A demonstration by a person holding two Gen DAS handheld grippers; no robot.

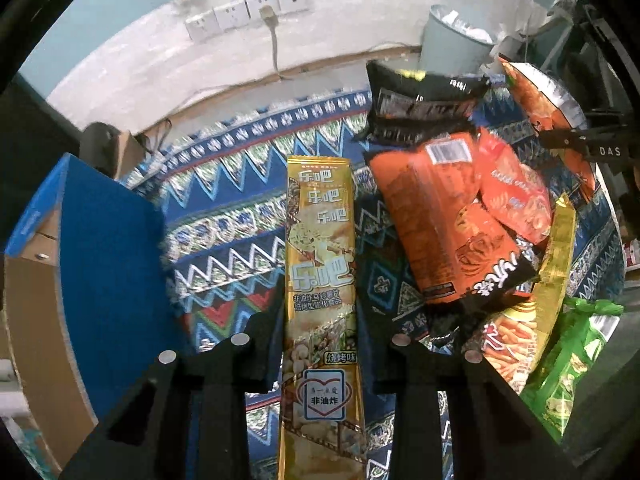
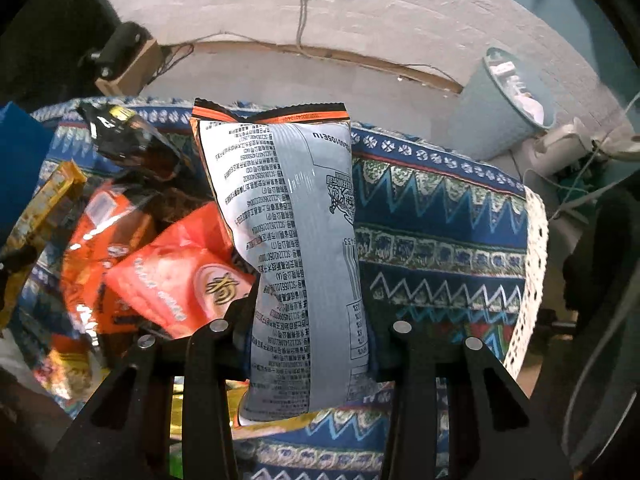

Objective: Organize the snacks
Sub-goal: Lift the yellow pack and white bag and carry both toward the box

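Jaws of the left gripper (image 1: 320, 356) pinch a long gold snack packet (image 1: 320, 264), whose long axis runs straight ahead along the fingers; jaws of the right gripper (image 2: 310, 334) pinch a grey-backed snack bag (image 2: 288, 240) likewise. Both packets hang above the patterned table (image 1: 224, 216). An open blue box (image 1: 104, 248) lies just left of the left gripper, nearer that hand.

The long gold foil snack packet (image 1: 320, 280) pinched in my left fingers reads 乐吧 repeatedly, then 烧烤味 and 非油炸 lower down. "DAS" stands on the black tool (image 1: 592, 144) at right.
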